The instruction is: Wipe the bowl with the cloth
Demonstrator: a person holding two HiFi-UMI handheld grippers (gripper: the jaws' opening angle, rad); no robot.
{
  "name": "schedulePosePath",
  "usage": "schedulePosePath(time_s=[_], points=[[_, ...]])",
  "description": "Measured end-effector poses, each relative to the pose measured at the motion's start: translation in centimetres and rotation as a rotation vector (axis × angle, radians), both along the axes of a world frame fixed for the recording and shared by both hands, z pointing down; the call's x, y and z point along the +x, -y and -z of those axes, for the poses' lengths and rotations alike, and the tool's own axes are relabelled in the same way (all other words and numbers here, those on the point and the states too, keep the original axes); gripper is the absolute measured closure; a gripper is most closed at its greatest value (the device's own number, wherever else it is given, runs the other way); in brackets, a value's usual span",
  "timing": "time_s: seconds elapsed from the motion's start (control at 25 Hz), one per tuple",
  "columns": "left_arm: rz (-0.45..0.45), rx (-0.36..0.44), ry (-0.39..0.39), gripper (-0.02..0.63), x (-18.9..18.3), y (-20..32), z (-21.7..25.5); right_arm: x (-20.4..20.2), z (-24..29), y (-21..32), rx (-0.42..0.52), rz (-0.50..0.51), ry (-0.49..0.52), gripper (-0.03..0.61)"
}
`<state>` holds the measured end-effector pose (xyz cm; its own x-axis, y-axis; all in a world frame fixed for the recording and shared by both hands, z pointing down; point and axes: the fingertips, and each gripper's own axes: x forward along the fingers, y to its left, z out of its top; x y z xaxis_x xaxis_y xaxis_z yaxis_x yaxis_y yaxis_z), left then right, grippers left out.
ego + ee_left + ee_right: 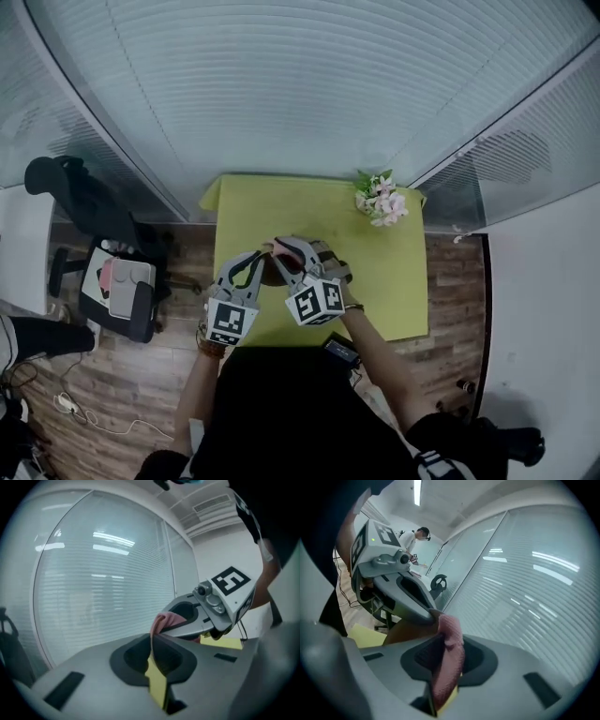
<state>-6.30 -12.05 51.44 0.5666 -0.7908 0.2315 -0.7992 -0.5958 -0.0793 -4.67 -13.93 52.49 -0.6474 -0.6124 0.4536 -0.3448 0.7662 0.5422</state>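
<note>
While left tongs point(152, 643) pinch the bowl point(408, 631), right tongs point(441, 643) clamp the cloth point(449, 665) at its twelve o'clock rim; wiping looks barely begun.

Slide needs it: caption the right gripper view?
Right gripper grips pink cloth at the brown bowl that the left gripper holds.
</note>
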Motion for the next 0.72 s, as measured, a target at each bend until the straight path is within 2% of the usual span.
schedulePosePath(time_s=[0.12, 0.2, 0.24, 0.4, 0.48, 0.6, 0.72], points=[[0.002, 0.115, 0.143, 0.595, -0.3, -0.5, 2.4, -0.4, 2.3, -0.5, 0.061, 0.01, -0.003, 0.524], [-0.013, 0.128, 0.188, 0.595, -0.3, -0.7, 2.5, -0.3, 3.0, -1.0, 0.089, 0.023, -0.025, 0.543], [-0.018, 0.101, 0.175, 0.594, -0.3, -0.7, 2.2, -0.2, 3.3, -1.1, 0.101, 0.025, -0.035, 0.548], [0.04, -0.107, 0.004, 0.592, -0.7, 0.2, 0.3, -0.2, 4.2, -1.6, 0.133, 0.025, -0.027, 0.551], [0.069, -0.166, -0.018, 0.592, -0.9, 0.8, -0.1, -0.6, 4.5, -1.7, 0.179, 0.029, -0.043, 0.552], [0.098, -0.195, -0.087, 0.592, -1.0, 1.2, 0.8, -0.3, 5.2, -1.7, 0.231, 0.008, -0.036, 0.552], [0.141, -0.173, -0.18, 0.586, -1.3, 1.4, 2.7, -0.1, 6.9, -1.6, 0.248, -0.021, 0.014, 0.551]])
